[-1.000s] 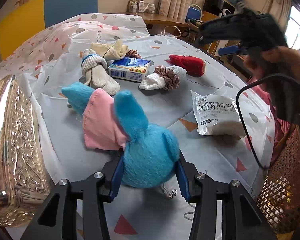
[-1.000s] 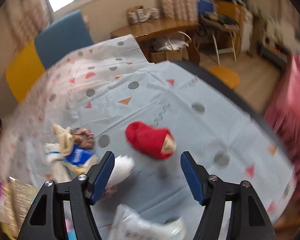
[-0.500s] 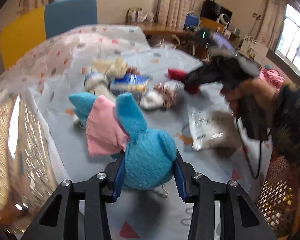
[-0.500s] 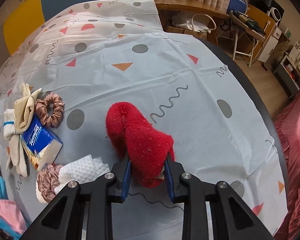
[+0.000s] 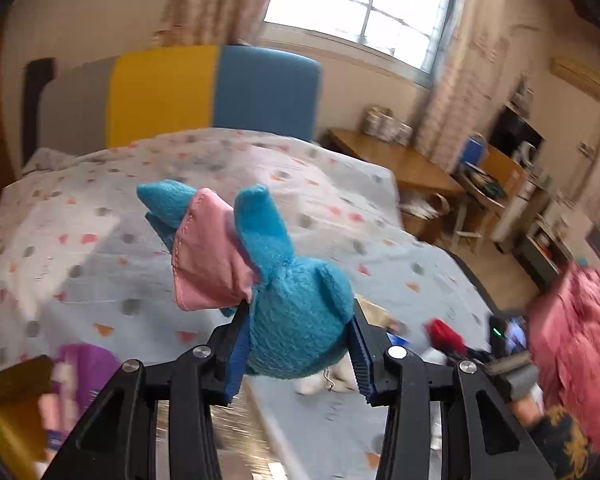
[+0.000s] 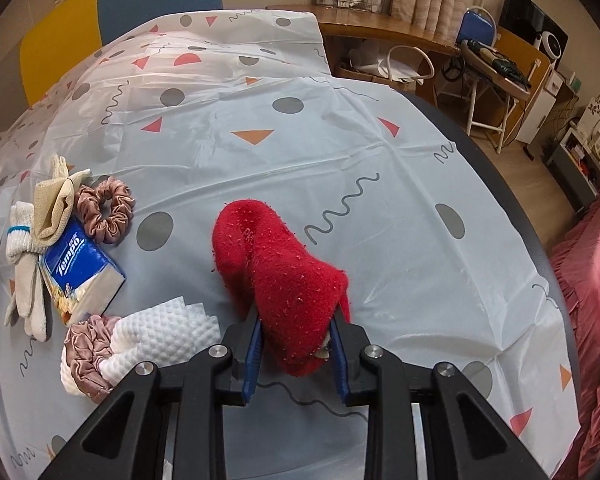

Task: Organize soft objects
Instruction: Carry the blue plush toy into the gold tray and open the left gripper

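My left gripper [image 5: 298, 354] is shut on a blue plush toy [image 5: 296, 312] with a pink cloth part, held up in the air above the table. My right gripper [image 6: 294, 350] is shut on a red fuzzy sock [image 6: 278, 268], whose far end still rests on the patterned tablecloth [image 6: 300, 152]. The red sock [image 5: 444, 334] and the right gripper's body also show blurred low right in the left wrist view. On the left of the right wrist view lie white gloves [image 6: 26, 264], a beige cloth [image 6: 54, 204], two pink scrunchies [image 6: 108, 212], and a white waffle cloth [image 6: 160, 332].
A blue Tempo tissue pack [image 6: 78, 272] lies among the soft things. A shiny gold container [image 5: 12, 408] with a purple item [image 5: 80, 376] sits low left in the left wrist view. The table's edge curves at right, with a pink fabric [image 6: 592, 280] beyond.
My left gripper has lifted the blue plush off the table and tilted upward, toward the gold container. My right gripper stays shut on the red sock, having closed on it a second ago.
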A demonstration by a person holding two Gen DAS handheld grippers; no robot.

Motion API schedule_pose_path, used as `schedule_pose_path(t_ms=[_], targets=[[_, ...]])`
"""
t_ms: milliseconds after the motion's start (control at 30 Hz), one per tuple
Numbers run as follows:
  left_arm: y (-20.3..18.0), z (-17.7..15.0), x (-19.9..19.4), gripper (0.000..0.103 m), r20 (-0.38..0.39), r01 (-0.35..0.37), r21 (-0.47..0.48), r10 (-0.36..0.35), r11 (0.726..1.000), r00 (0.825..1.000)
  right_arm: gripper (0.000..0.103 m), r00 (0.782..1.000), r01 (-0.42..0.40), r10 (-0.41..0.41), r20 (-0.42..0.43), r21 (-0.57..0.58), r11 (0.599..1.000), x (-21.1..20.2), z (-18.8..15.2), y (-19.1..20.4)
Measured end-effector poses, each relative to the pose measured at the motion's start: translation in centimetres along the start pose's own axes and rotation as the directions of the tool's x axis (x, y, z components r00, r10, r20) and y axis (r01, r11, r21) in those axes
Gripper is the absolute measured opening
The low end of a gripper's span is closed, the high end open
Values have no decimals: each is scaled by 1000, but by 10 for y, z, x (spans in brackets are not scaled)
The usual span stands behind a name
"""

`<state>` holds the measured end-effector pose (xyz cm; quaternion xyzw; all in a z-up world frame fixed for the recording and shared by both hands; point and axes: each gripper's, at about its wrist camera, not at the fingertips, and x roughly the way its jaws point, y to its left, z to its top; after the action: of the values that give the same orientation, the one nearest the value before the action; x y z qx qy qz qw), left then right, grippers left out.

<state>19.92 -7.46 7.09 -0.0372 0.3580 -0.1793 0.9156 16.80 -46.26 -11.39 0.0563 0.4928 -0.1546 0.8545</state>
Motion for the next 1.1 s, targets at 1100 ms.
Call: schedule_pose_path(t_ms=[1100], targets=[[292,-162,-89,74,-65,-247,-498,248,831,966,26,978,199,-206,-43,-125,972,-6,0,39]])
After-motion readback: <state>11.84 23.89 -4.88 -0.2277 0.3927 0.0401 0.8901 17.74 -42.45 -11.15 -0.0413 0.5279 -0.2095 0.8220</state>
